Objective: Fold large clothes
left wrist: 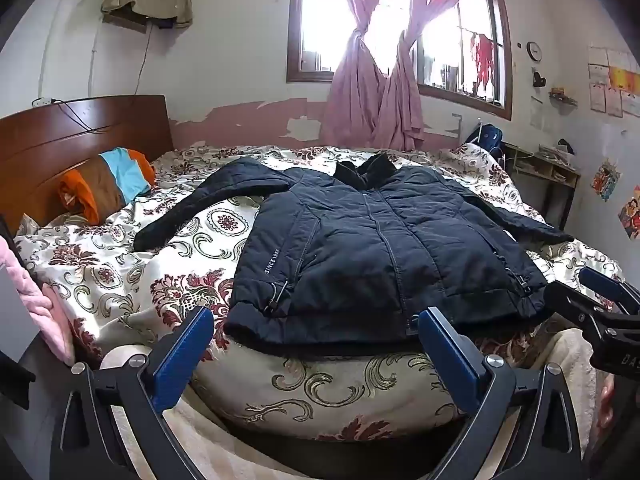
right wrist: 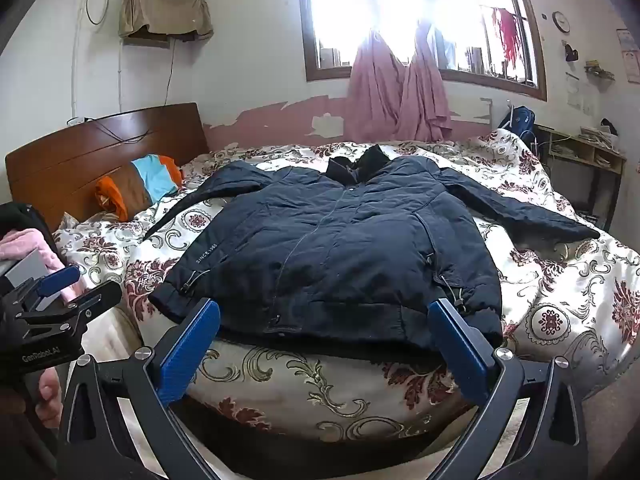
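A dark navy padded jacket (left wrist: pixel 372 248) lies flat, front up and zipped, on the floral bedspread (left wrist: pixel 132 264), collar away from me, both sleeves spread out to the sides. It also shows in the right wrist view (right wrist: pixel 340 248). My left gripper (left wrist: pixel 316 320) is open and empty, its blue fingers just short of the jacket's hem. My right gripper (right wrist: pixel 326 312) is open and empty at the hem too. Each gripper appears at the other view's edge, the right one (left wrist: pixel 596 292) and the left one (right wrist: pixel 76 280).
A striped orange, brown and blue pillow (left wrist: pixel 108 184) lies by the wooden headboard (left wrist: pixel 80 132). Pink fabric (left wrist: pixel 36 300) hangs at the bed's left edge. A desk with shelves (left wrist: pixel 540 168) stands at the far right. Pink curtains (left wrist: pixel 372 92) hang at the window.
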Available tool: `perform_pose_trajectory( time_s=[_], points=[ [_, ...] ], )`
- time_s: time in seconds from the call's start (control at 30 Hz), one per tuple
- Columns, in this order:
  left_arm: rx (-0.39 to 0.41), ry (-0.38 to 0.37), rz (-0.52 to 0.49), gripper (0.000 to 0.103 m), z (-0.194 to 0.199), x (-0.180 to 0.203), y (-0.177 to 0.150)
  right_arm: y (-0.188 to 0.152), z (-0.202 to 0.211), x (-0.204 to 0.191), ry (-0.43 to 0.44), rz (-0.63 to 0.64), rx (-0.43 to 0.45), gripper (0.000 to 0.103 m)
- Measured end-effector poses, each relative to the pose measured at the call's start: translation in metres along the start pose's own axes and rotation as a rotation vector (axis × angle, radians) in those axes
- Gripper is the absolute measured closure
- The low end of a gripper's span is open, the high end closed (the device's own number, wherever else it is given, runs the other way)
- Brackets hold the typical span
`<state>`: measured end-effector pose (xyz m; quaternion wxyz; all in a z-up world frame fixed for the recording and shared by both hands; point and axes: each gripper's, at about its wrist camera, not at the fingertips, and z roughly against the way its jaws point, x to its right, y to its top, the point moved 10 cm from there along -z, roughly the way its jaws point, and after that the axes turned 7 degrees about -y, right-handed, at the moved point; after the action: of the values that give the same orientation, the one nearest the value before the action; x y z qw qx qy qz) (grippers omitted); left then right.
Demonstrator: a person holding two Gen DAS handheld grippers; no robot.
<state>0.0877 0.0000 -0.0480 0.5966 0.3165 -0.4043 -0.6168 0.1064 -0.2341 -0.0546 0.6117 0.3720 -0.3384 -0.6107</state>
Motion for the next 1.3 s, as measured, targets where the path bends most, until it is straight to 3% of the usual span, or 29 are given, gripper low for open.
perform_pose_trajectory(
  time_s=[1.3],
  points=[
    [0.017, -0.019, -0.022, 0.0, 0.0038, 0.0043, 0.0054, 0.0002, 0.0007, -0.001, -0.001, 0.002, -0.006, 0.001]
  ],
)
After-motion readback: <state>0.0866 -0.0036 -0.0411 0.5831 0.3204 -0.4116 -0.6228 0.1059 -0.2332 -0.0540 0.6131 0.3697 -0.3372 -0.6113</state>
